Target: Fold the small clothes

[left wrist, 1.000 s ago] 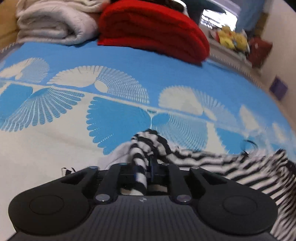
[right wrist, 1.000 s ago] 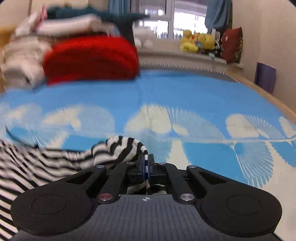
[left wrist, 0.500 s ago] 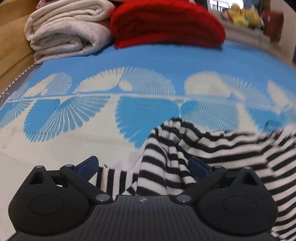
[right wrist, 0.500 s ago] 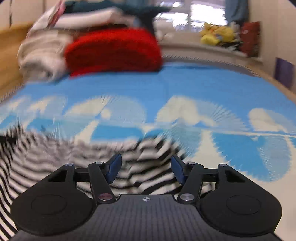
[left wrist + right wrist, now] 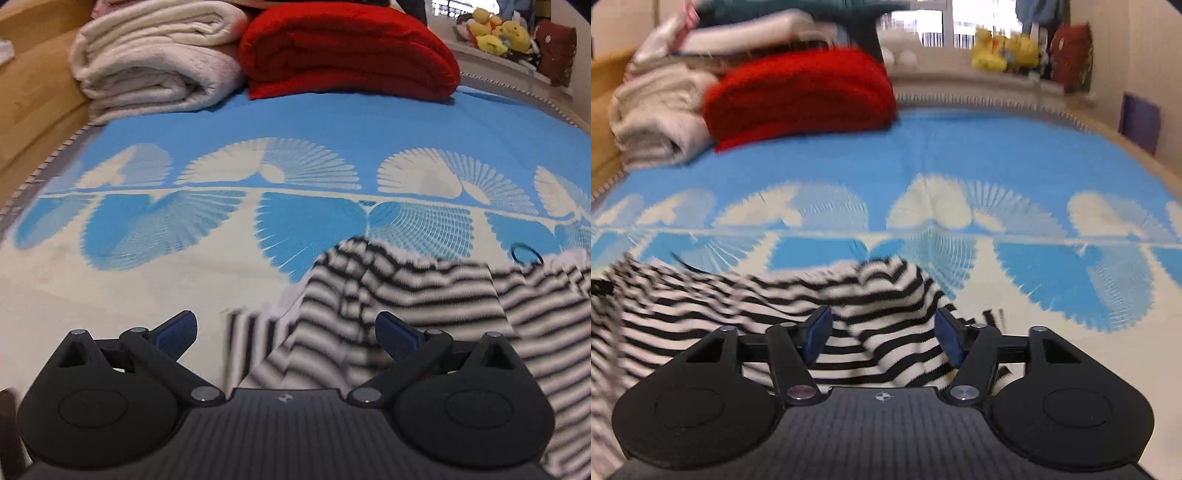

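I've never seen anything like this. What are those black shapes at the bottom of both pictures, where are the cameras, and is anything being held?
There is no robot here: a person carries a hand-held gripper in each hand, each with a camera looking forward along its two fingers. The black shapes are the tools' bodies; the blue tips are the finger pads. One picture looks out from the left hand-held gripper, the other from the right hand-held gripper. Both look over a bed with a blue and cream cover. A black-and-white striped garment lies crumpled on it. Folded white blankets and a folded red blanket sit at the far end. Nothing is held: both pairs of jaws have just been opening, and the cloth lies loose between them.
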The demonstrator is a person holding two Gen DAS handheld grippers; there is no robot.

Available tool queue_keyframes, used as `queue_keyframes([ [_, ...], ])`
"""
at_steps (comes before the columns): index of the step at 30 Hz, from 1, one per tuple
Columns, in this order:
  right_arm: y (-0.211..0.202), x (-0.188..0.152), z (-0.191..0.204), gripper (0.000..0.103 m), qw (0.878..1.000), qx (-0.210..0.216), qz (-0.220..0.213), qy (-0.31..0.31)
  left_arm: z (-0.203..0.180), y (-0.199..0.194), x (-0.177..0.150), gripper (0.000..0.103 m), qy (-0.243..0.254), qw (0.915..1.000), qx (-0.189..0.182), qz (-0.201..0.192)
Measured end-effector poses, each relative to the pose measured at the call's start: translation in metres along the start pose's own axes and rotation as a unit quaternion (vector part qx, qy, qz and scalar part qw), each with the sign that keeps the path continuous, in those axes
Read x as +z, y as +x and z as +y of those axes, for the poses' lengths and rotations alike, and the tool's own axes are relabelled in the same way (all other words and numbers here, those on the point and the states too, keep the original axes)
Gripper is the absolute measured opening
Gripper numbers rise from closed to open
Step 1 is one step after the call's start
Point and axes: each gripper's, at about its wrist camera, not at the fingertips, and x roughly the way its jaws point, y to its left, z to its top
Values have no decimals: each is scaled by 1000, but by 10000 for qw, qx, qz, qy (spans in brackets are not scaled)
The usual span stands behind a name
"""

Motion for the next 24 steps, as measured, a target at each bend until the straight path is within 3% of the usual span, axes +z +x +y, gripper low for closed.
queue_keyframes([
  [2, -35, -6, 12, 86, 9997, 57, -227, -25, 3, -27, -11, 103, -5, 9999, 172, -4],
  [5, -74, -34, 28, 88, 9990, 225, -352, -129, 11, -64, -36, 103, -148, 9997, 162, -99],
  [9, -105, -87, 35, 88, 9992, 370, -149, -19, 25, -100, -87, 103, -395, 9991, 112, -81],
  [13, -115, -118, 30, 88, 9986, 339, 196, 342, 33, -116, -127, 103, -500, 9986, 156, -14],
  [24, -126, -133, 32, 88, 9991, 237, 5, 348, 36, -121, -146, 103, -392, 9991, 171, 7],
])
